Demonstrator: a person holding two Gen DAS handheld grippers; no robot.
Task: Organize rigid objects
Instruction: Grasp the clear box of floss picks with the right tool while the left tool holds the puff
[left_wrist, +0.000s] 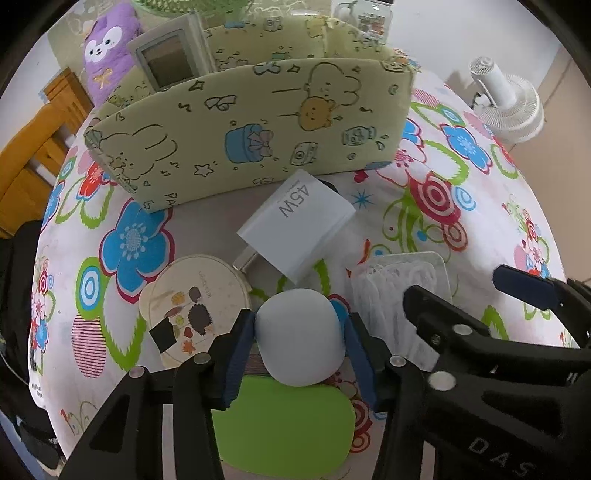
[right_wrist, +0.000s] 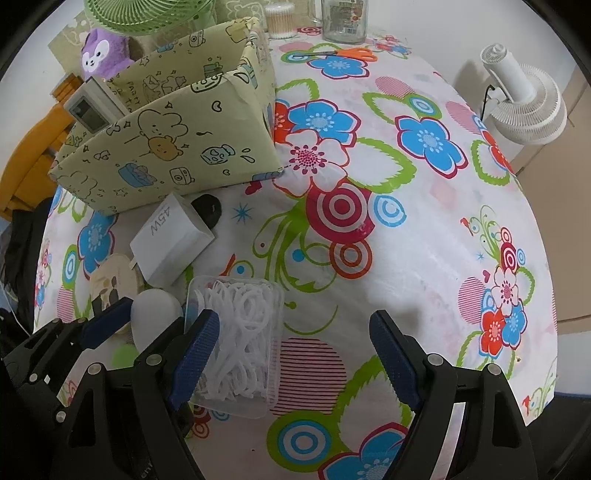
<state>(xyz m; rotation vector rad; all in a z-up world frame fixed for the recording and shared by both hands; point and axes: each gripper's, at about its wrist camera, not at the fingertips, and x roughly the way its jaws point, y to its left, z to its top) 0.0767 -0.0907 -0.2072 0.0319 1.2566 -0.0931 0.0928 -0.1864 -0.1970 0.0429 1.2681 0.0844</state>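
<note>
My left gripper (left_wrist: 297, 326) is shut on a pale, rounded egg-like object (left_wrist: 299, 347), its blue pads pressing both sides just above a flat green item (left_wrist: 284, 421). In front lie a white 45W charger (left_wrist: 299, 225) and a round picture compact (left_wrist: 192, 310). The patterned yellow-green box (left_wrist: 251, 122) stands behind them, a grey screen device (left_wrist: 166, 62) leaning inside. My right gripper (right_wrist: 295, 354) hangs open over the tablecloth. A clear box of white floss picks (right_wrist: 236, 343) lies against its left finger (right_wrist: 195, 354), only partly between the jaws. The pale object (right_wrist: 155, 314) also shows there.
A black round thing (right_wrist: 208, 208) sits behind the charger. Orange scissors (right_wrist: 340, 53), a glass jar (right_wrist: 343, 18) and a swab tub (right_wrist: 280, 18) stand at the far edge. A white fan (right_wrist: 524, 107) is beyond the table's right edge; a purple plush (right_wrist: 103, 51) sits behind the box.
</note>
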